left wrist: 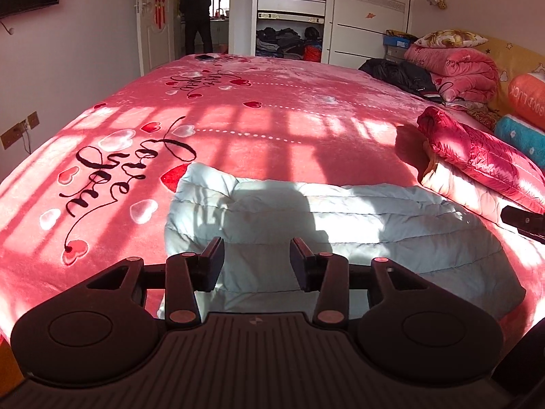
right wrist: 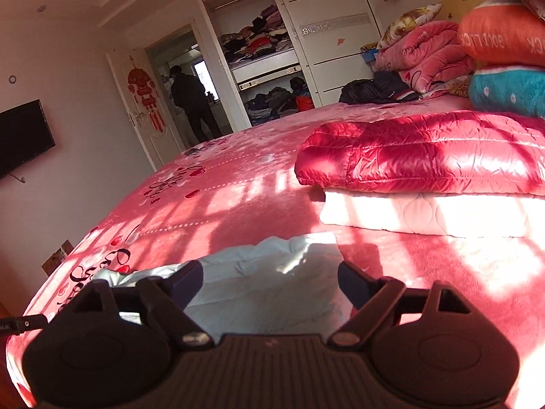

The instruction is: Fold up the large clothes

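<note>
We hold the left tongs [left wrist: 257,262] and right tongs [right wrist: 270,284] released and empty above the pale blue quilted jacket [left wrist: 340,238] lying folded at lower centre on the pink bed [left wrist: 238,129]; light, puffy and slippery, it is best pinched at its edges.

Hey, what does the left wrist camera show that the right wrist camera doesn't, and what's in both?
Only the left wrist view shows the dark phone-like object at the bed's far edge. Only the right wrist view shows the round ceiling light. Both show the folded pale blue quilted jacket, the folded shiny red puffer jacket and the pink heart-print blanket.
</note>
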Demonstrator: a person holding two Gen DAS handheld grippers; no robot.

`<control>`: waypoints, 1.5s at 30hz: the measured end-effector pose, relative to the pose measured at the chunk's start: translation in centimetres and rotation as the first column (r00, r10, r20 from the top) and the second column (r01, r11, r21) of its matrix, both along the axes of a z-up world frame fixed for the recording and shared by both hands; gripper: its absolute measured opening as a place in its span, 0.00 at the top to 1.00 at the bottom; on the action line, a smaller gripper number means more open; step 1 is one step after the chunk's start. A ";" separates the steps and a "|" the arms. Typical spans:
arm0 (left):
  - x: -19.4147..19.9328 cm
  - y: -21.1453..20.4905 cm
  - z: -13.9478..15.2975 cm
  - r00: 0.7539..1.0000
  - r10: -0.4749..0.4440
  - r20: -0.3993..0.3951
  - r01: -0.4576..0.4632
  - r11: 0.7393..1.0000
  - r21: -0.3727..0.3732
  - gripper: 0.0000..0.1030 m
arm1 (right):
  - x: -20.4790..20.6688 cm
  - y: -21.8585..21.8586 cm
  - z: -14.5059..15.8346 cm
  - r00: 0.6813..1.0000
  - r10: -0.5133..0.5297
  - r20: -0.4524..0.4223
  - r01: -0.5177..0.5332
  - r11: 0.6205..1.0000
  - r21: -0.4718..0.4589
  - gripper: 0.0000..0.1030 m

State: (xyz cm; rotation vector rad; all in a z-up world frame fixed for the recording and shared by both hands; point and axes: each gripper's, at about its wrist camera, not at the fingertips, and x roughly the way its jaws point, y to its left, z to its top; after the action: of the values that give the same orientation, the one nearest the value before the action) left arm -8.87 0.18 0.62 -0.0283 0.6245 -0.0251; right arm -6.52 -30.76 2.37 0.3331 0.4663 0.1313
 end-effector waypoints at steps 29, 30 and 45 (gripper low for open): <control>11.4 -2.7 -9.0 0.998 -0.039 -0.057 0.044 0.994 0.101 0.52 | 10.3 4.8 -7.8 0.957 0.134 -0.259 -0.184 0.966 -0.183 0.07; 11.3 -2.5 -8.7 0.997 -0.039 -0.059 0.045 0.994 0.096 0.52 | 10.2 4.7 -7.7 0.957 0.134 -0.257 -0.184 0.966 -0.180 0.07; 8.0 8.9 -2.3 0.987 0.129 -0.095 -0.141 0.981 -0.132 0.02 | 9.1 -6.4 -6.1 0.971 -0.055 -0.232 0.108 0.969 0.222 0.01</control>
State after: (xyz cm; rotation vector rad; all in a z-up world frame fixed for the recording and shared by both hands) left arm -0.90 9.07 -1.68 -0.2067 0.7048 0.0647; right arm 2.59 -37.17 -3.76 0.6019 0.6625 0.0680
